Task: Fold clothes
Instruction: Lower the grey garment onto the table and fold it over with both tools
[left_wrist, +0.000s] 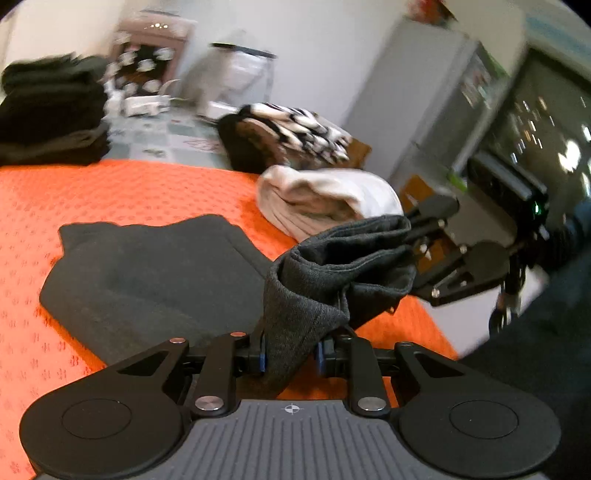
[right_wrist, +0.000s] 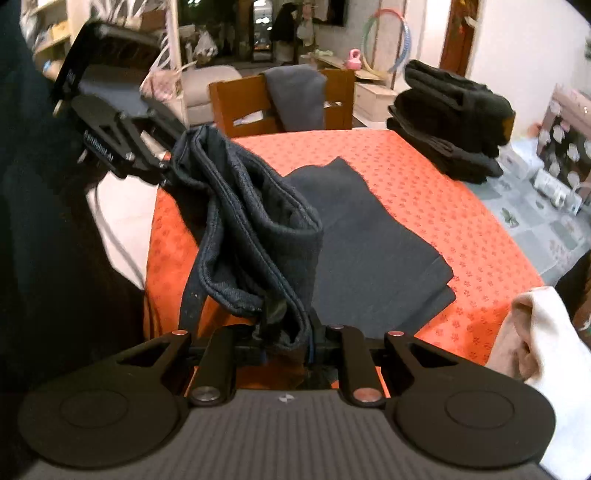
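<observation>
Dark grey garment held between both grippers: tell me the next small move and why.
Probably carry the lifted edge forward over the flat part and lay it down. The left gripper and right gripper each pinch an end of the dark grey garment, whose held edge hangs bunched above the orange tablecloth while the rest lies flat, so the fold looks half done.

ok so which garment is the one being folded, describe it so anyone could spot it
On the orange tablecloth, look at the near edge. The dark grey garment lies half flat there, its end lifted between the left gripper and right gripper; the other piles rest untouched.
</observation>
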